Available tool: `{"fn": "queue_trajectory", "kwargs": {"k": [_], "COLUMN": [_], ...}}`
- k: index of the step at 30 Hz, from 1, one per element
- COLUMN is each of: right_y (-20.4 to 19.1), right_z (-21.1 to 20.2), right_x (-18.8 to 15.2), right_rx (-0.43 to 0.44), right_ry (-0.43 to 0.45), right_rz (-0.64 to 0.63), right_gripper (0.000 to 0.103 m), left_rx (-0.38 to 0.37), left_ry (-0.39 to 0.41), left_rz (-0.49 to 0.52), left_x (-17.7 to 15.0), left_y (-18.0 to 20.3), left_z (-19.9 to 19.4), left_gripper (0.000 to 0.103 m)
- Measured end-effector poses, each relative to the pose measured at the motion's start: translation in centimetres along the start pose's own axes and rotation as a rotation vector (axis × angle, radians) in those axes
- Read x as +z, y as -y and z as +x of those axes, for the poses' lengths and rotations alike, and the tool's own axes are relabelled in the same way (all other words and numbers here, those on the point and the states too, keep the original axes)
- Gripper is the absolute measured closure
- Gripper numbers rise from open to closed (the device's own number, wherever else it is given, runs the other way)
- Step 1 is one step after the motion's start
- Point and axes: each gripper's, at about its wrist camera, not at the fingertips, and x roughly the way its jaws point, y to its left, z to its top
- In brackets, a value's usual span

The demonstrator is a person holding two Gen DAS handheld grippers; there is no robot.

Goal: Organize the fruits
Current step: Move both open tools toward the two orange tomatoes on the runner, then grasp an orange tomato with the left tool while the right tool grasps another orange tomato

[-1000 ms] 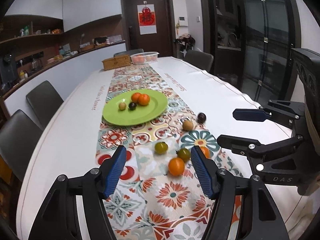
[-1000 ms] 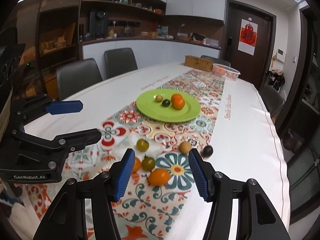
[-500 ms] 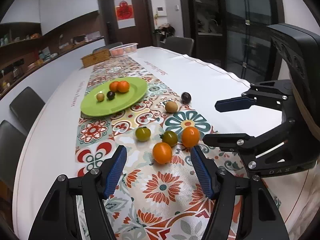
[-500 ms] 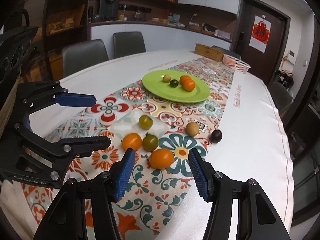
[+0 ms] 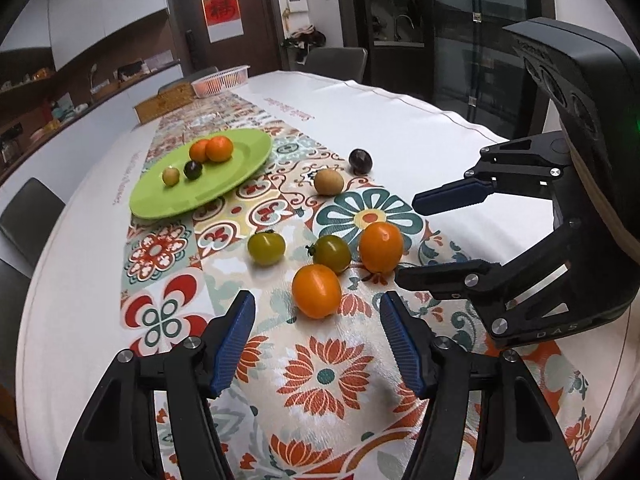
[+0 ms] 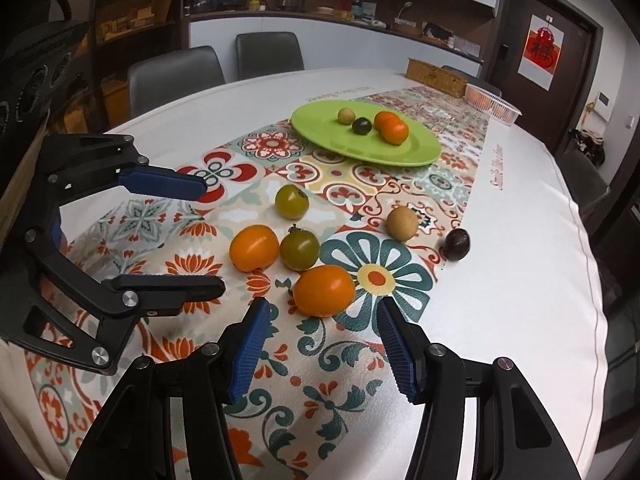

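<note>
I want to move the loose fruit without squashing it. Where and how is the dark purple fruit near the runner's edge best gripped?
Grip the dark purple fruit across its round middle, coming from above and from the bare white tablecloth side. It sits alone at the runner's edge, and only the tan fruit is close, on its other side.
</note>
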Motion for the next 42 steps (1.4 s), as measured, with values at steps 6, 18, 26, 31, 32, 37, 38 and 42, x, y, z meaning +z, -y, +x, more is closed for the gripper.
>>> {"fn": "queue_trajectory", "kwargs": {"k": [6,18,26,31,32,37,38,42], "right_y": [0.3,0.6,0.8,0.8,0.8,0.9,0.9,0.8], "right_z": [1.0,2.3,2.6,2.4,2.3,1.9,1.9,1.5], "right_x": [0.2,0.6,0.7,0.5,0.5,0.4,0.4,0.4], "right_rx": [0.018,0.040,0.067,0.058,0.061,0.054,0.054,0.053], "right_ry": [-0.013,-0.028,-0.034,-0.024,-0.023,-0.014,-0.013,-0.006], "right_rz": [-0.007,-0.017,0.020,0.045,0.052,0.083,0.089,0.095], "right_gripper": [0.047,0.055,0.063,0.063,0.063,0.063,0.063,0.063], "left_rx": [-0.021,-0.069,-0.068,-0.048,-0.045,-0.061,-0.069,-0.045], "left_ry": [-0.012,-0.036,-0.039,-0.041,-0.041,-0.087,-0.091,-0.078], "left_rz": [0.016,-0.021,-0.067,-0.100,-0.107,-0.150,-0.163,-0.173], "left_x": [0.4,1.0,1.4,1.2,1.2,0.7,0.5,0.5], "left_y": [-0.1,-0.7,-1.0,-1.1,-1.1,-1.5,-1.5,-1.4], "left_z": [0.8,2.3,2.6,2.7,2.7,3.5,3.6,3.0], "left_gripper": [0.044,0.058,0.073,0.073,0.073,0.072,0.072,0.072]}}
